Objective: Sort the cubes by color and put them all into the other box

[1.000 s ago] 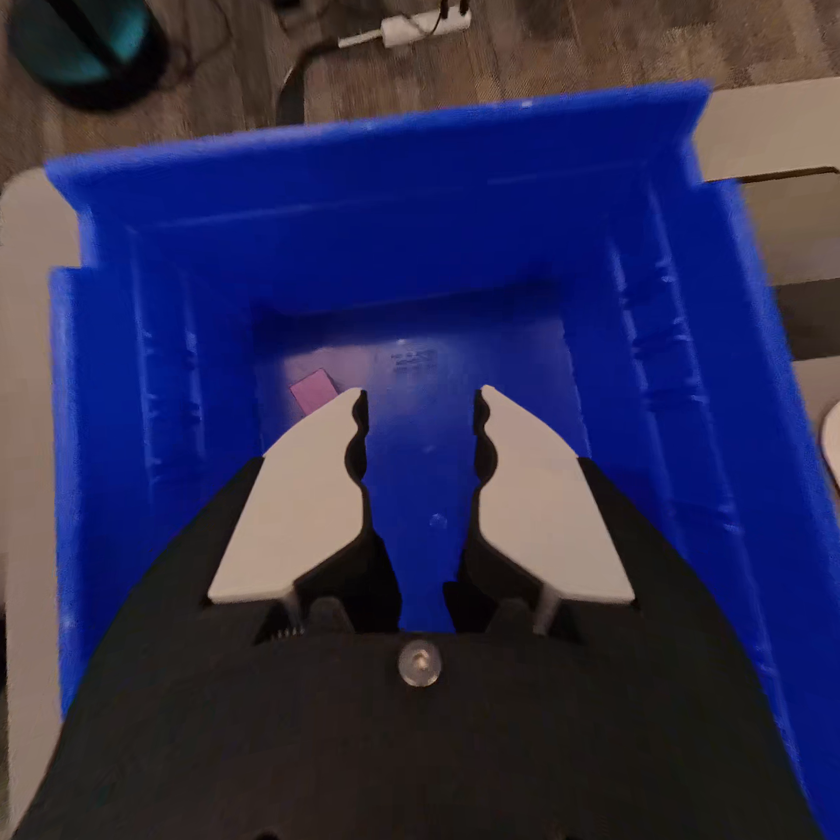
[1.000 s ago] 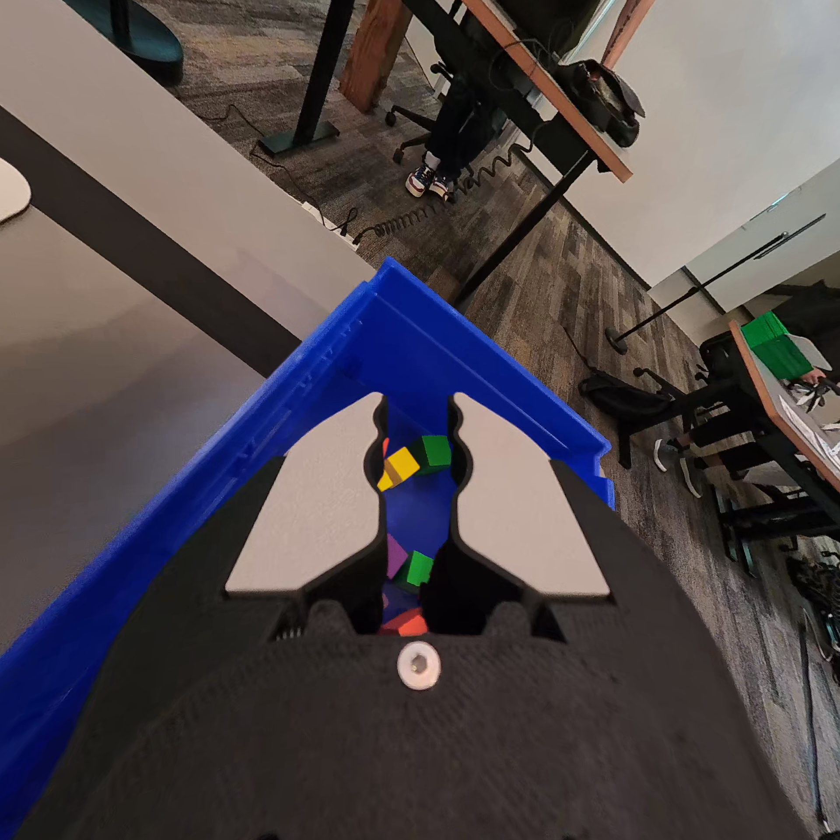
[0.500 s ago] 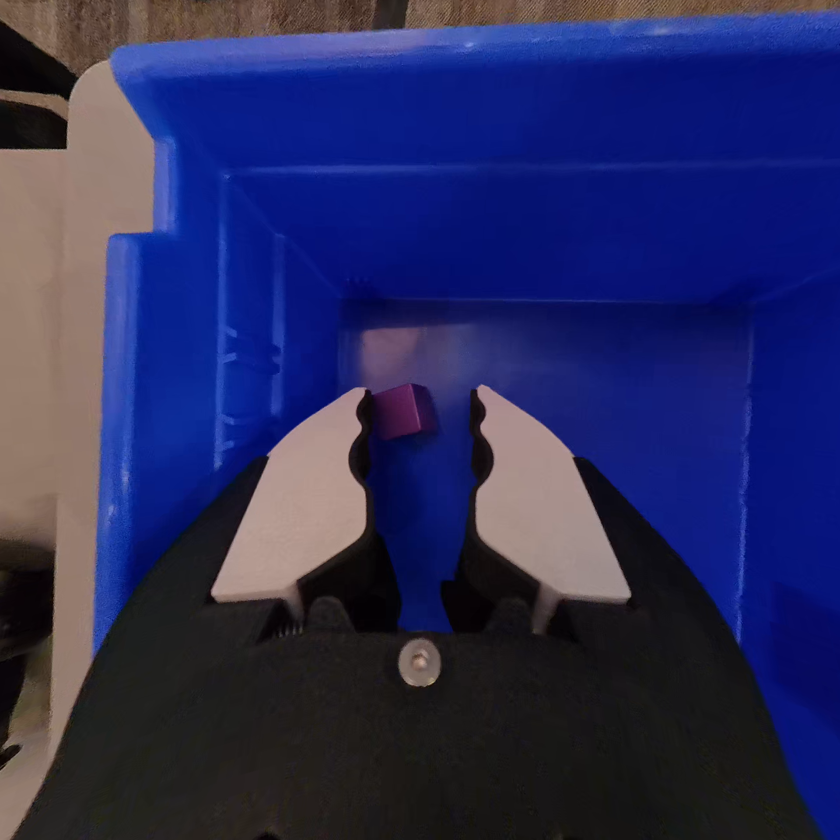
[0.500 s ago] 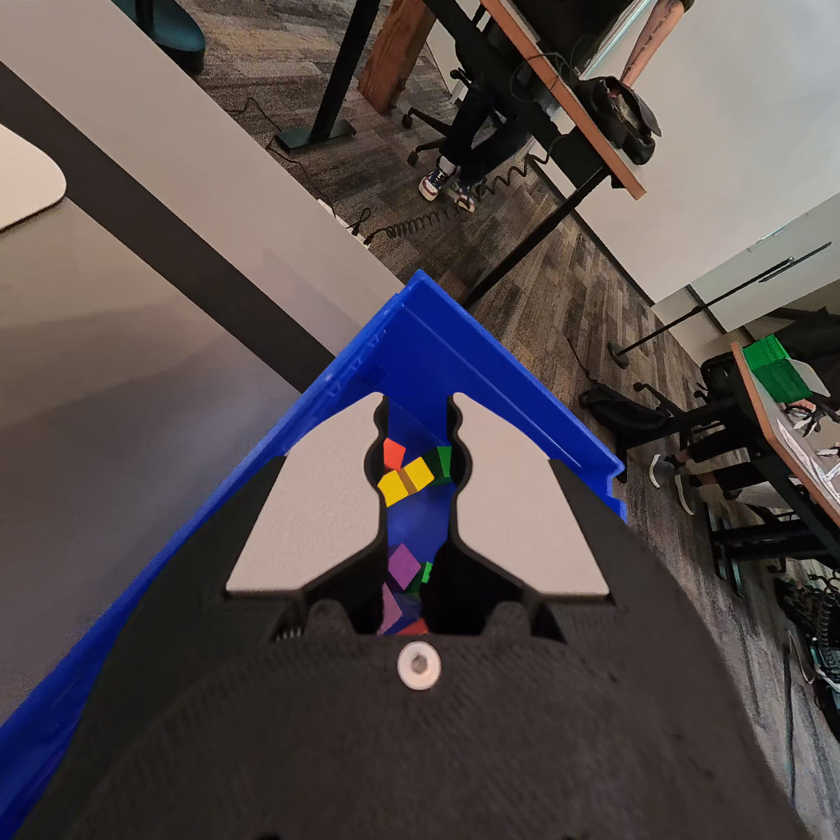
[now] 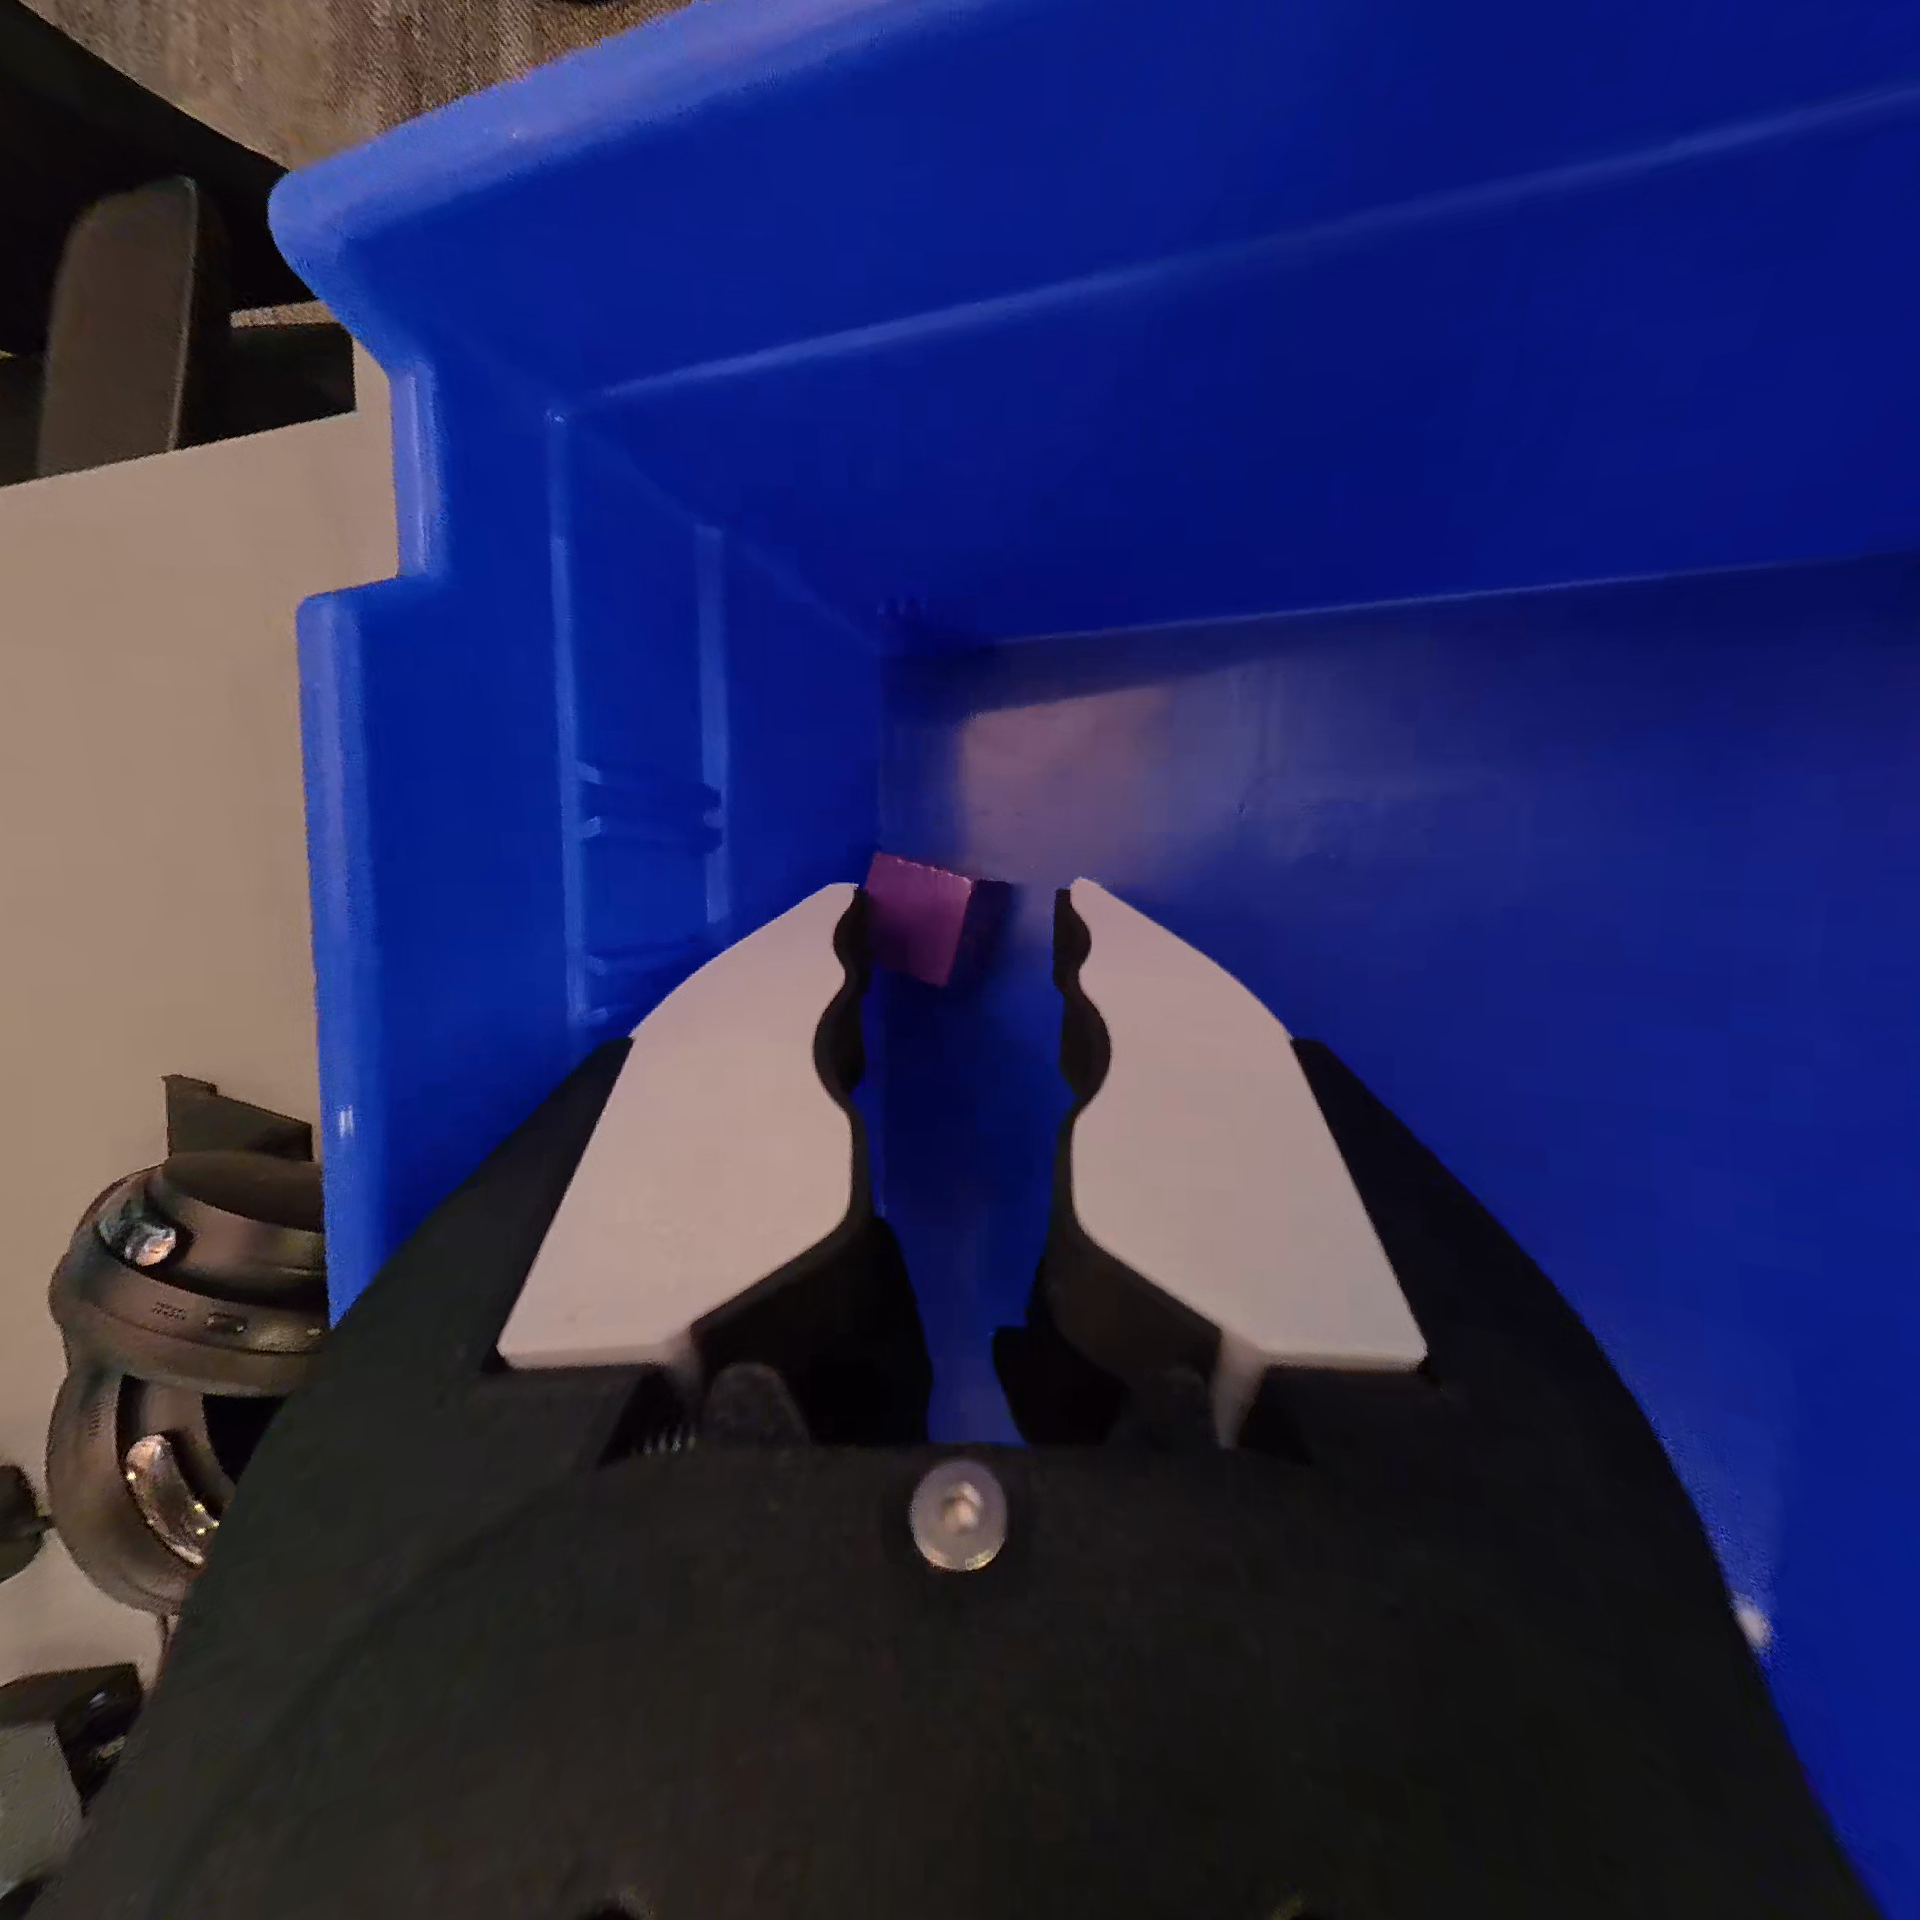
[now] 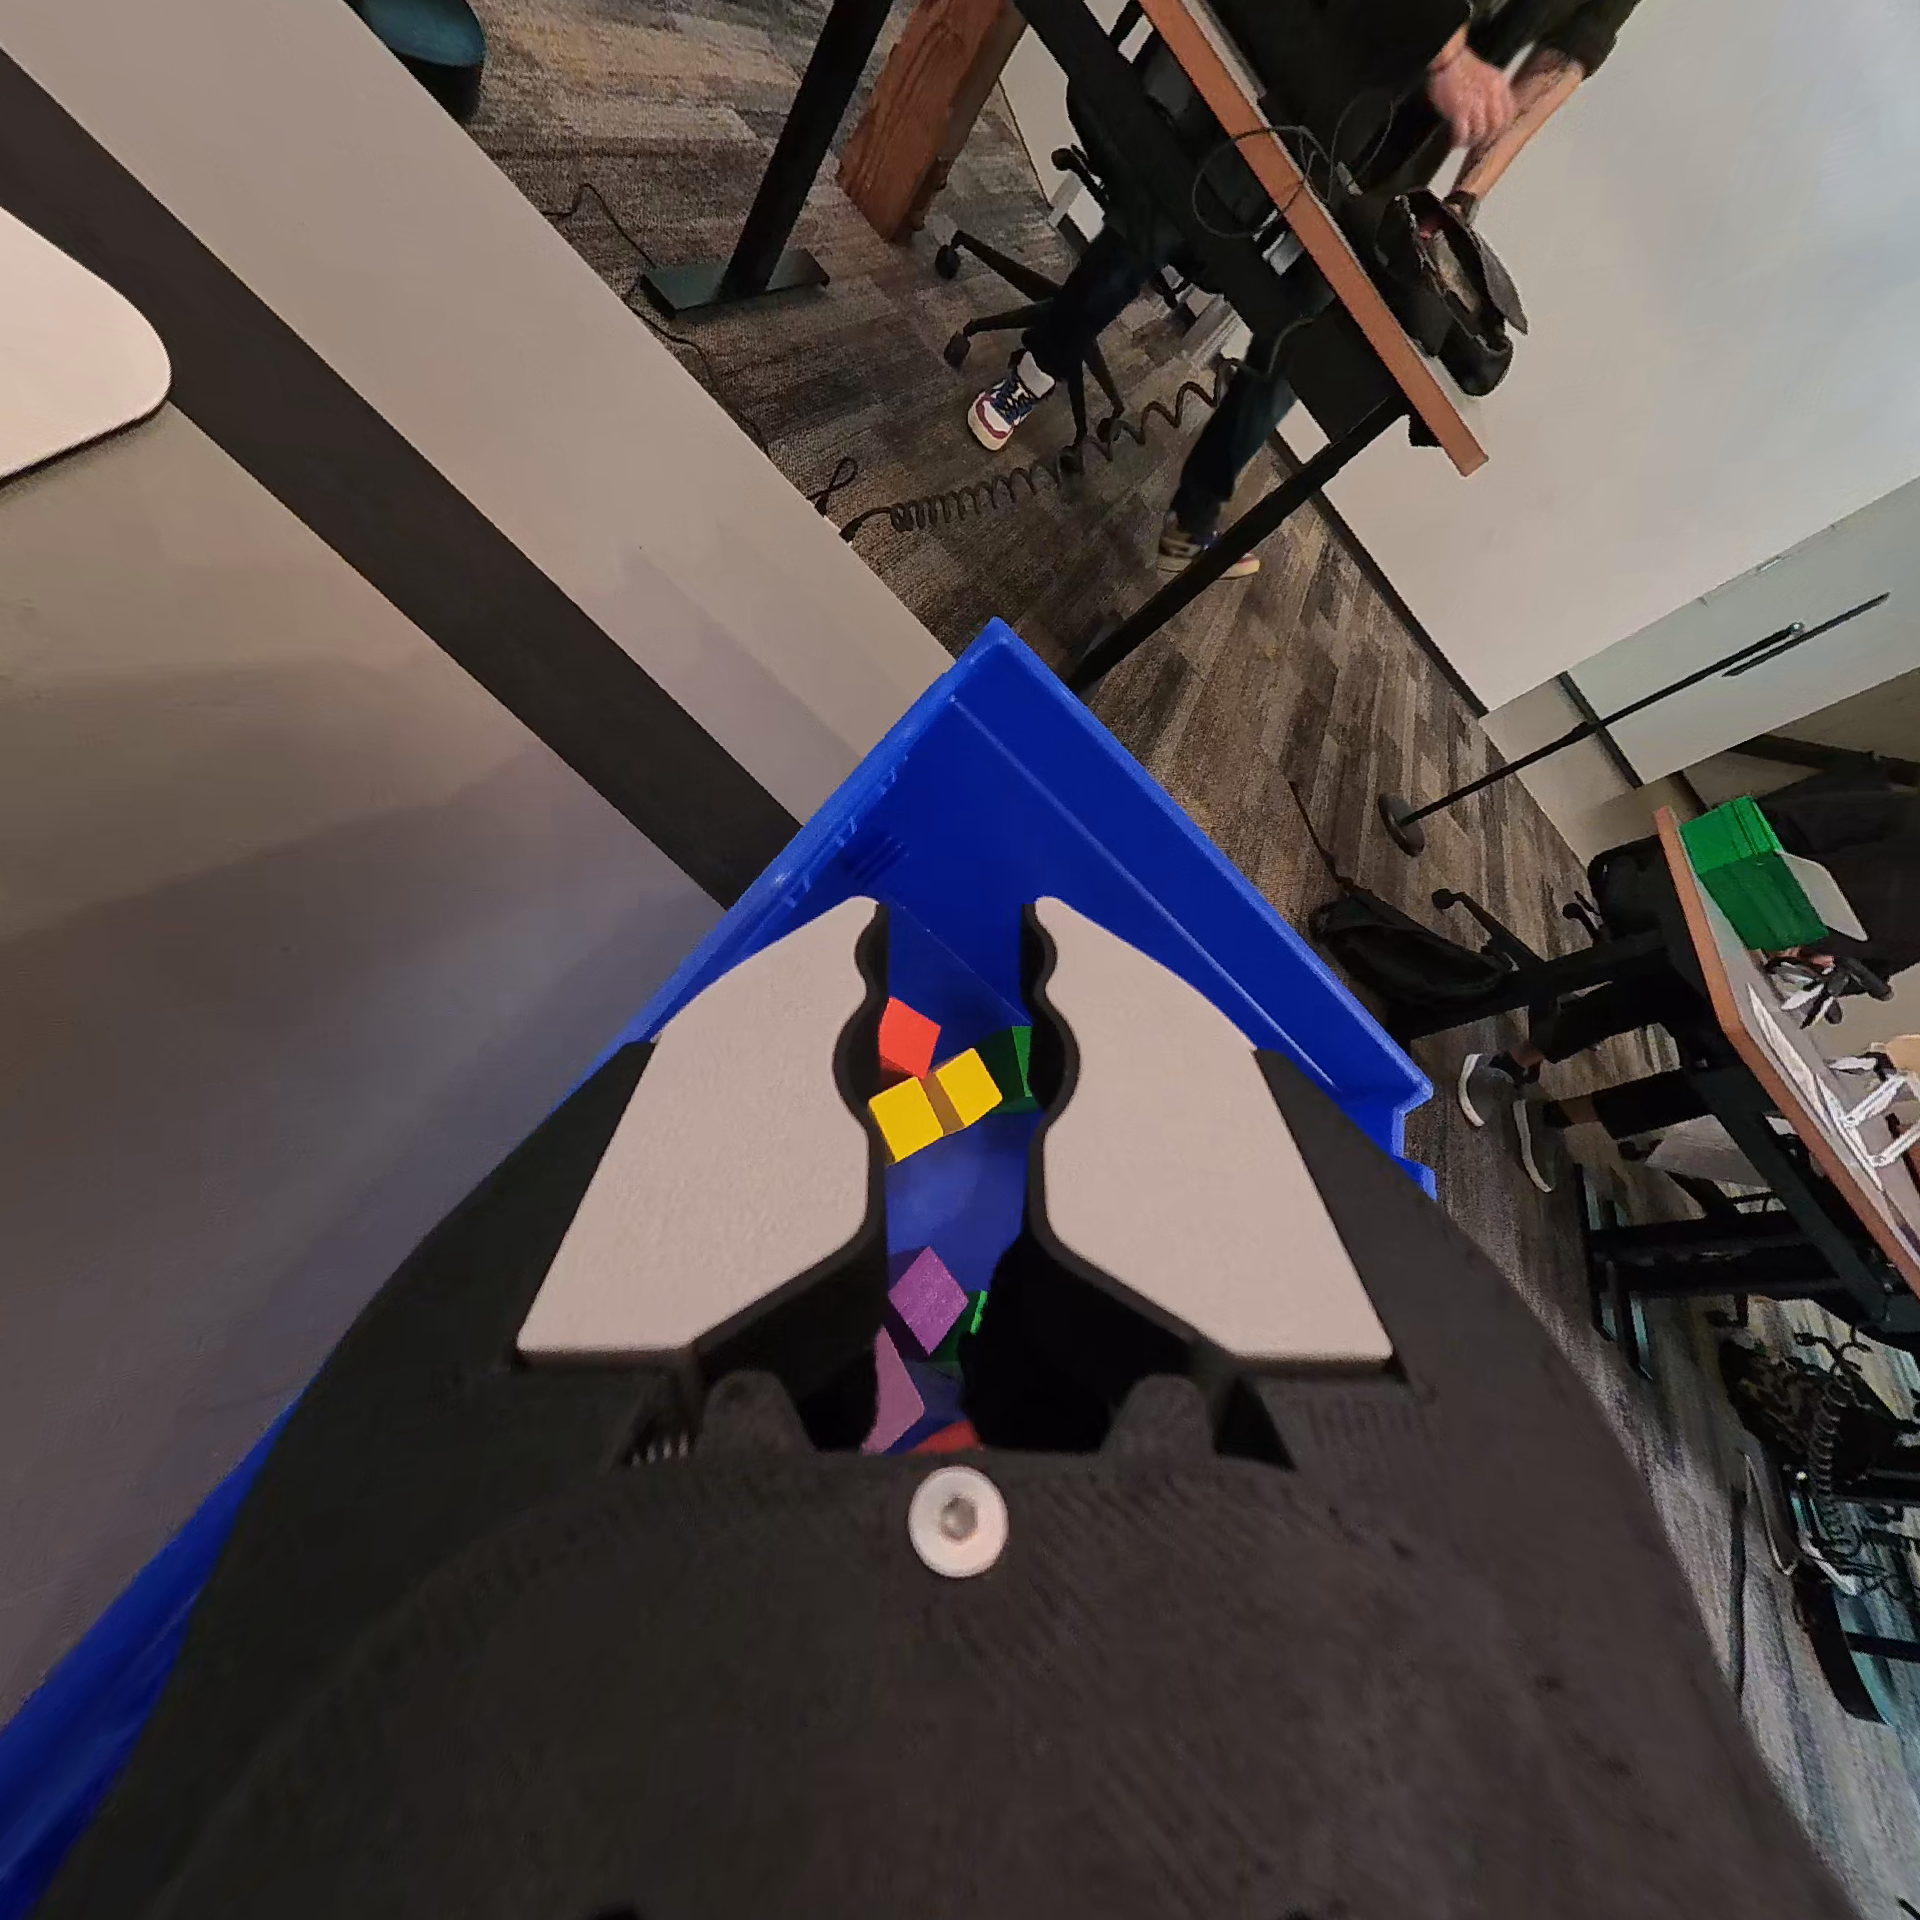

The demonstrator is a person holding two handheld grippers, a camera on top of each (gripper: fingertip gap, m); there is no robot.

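In the left wrist view my left gripper [image 5: 961,904] is low inside a blue box [image 5: 1247,468], near its far left corner. It is open. A single purple cube [image 5: 914,930] lies on the box floor between the fingertips, close to the left finger, with a clear gap to the right finger [image 5: 1081,935]. In the right wrist view my right gripper [image 6: 954,914] hangs open and empty above the other blue box [image 6: 1091,821]. Below it lie a red cube [image 6: 906,1037], two yellow cubes [image 6: 935,1107], a green cube [image 6: 1013,1060] and purple cubes [image 6: 925,1299].
Both boxes stand on a pale table [image 6: 260,831] with a dark stripe [image 6: 416,540]. A black device [image 5: 177,1351] sits left of the left box. Beyond the table edge are carpet, desks, office chairs and a person's legs [image 6: 1049,343].
My left gripper moved down and left into the box's corner, its jaws narrowing with the purple cube now between the tips. My right gripper drew back slightly over its box, jaws unchanged.
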